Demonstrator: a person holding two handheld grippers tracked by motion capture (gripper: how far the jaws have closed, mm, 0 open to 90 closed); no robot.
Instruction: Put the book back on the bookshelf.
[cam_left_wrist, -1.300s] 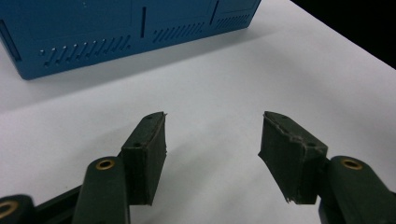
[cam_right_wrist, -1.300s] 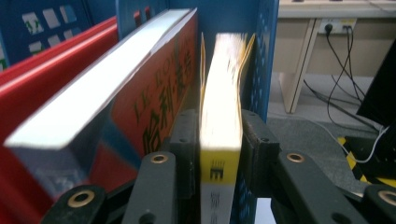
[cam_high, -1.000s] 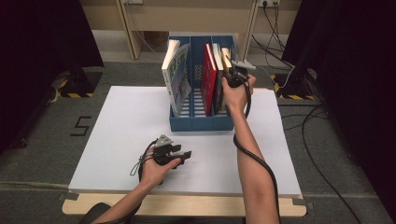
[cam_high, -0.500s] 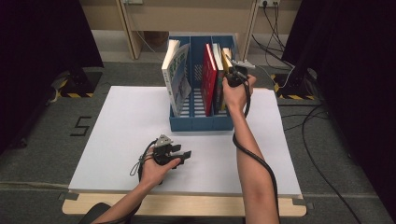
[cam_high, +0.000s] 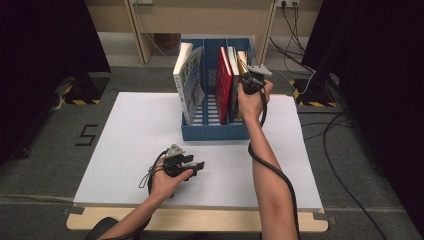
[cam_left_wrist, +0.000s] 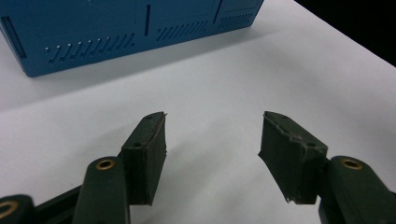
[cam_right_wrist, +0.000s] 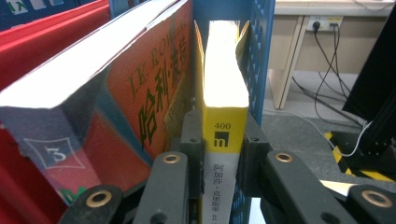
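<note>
Jaws of our right gripper (cam_right_wrist: 219, 154) had just closed onto the yellow book's (cam_right_wrist: 224, 116) spine in the blue rack (cam_high: 215, 131), so we judged a straight upward pull best, while our left gripper (cam_left_wrist: 212, 135) sat apart, empty.

A white tabletop (cam_high: 135, 145) is sitting on a wooden base whose pale edge is showing along the near side. A blue file rack (cam_high: 215, 131) is standing directly on it toward the far edge — three compartments side by side — with bare white surface lying in front.
</note>
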